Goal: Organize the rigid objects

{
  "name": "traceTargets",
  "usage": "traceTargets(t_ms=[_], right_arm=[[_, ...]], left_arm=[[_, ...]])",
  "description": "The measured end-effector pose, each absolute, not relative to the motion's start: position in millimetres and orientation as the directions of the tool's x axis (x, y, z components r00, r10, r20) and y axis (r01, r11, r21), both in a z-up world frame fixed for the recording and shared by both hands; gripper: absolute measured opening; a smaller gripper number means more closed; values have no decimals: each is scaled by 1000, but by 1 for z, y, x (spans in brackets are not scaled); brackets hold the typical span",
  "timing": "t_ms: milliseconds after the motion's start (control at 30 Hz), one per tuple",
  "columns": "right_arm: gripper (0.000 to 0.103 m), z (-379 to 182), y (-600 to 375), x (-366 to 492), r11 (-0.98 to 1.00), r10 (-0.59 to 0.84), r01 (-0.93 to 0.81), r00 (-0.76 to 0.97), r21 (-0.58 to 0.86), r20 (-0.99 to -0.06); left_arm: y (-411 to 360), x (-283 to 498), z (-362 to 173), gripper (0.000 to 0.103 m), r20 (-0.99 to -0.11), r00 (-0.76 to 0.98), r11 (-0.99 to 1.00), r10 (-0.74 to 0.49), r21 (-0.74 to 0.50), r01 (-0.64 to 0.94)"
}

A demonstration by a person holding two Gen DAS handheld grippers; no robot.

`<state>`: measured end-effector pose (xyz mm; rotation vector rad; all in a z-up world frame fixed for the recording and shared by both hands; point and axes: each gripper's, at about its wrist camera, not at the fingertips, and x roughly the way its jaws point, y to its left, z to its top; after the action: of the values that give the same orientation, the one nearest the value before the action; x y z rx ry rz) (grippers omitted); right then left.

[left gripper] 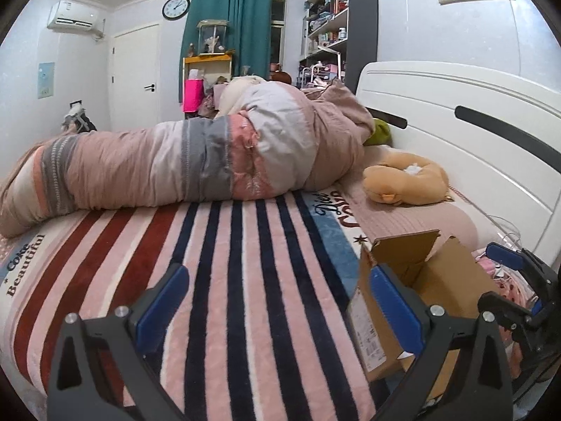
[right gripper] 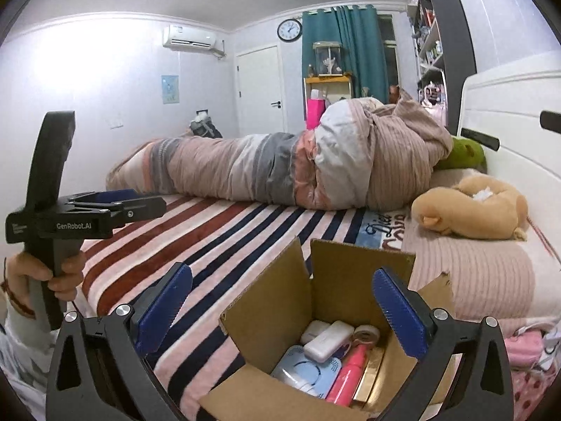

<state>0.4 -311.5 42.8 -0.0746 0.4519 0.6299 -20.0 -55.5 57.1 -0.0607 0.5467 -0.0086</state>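
An open cardboard box [right gripper: 277, 301] stands on the striped blanket [right gripper: 217, 238] of the bed. Inside it lie a white case [right gripper: 328, 342], a pink tube [right gripper: 350, 368], a roll of tape [right gripper: 366, 333], a light blue round item [right gripper: 308, 372] and a gold item [right gripper: 371, 368]. My right gripper [right gripper: 280, 301] is open and empty, hovering just above the box. My left gripper [left gripper: 280, 298] is open and empty over the blanket, left of the box [left gripper: 445, 280]; it also shows in the right wrist view [right gripper: 115, 203]. The right gripper shows at the right edge of the left wrist view [left gripper: 508, 256].
A rolled quilt [left gripper: 196, 161] lies across the far side of the bed. A tan plush toy [right gripper: 470, 207] and a green plush [right gripper: 466, 154] lie by the white headboard [left gripper: 455, 112]. Pink items [right gripper: 526, 347] lie right of the box.
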Motion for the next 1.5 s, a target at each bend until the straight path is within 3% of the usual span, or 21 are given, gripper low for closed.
traceTargets(t_ms=[1500], right_arm=[[103,43,-315,-4,813,551,-576,717,81,-427]], left_arm=[[-62,-22,58,102,-513,859,999,-13,-43,-11]])
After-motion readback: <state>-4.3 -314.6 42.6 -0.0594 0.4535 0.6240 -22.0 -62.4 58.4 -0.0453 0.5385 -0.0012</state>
